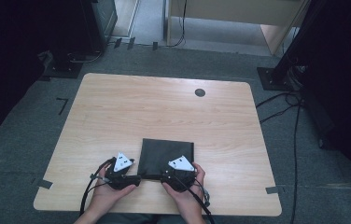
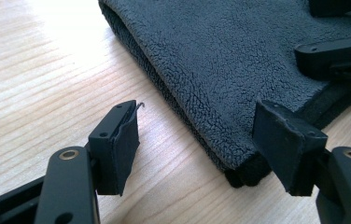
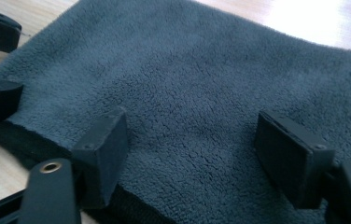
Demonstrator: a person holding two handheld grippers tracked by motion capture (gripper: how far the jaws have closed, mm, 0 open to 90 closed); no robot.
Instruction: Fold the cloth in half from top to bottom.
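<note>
High view: both hand-held grippers apart at unlabelled dark folded cloth.

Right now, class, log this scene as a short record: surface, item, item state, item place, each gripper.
surface: wooden table
item: dark cloth
item state: folded, lying flat
item place: near edge of the table, between the hands
left gripper: jaws open, astride the cloth's near corner, pads not pressing it
right gripper: jaws open over the cloth, nothing pinched
other: round dark hole near the far edge
</note>
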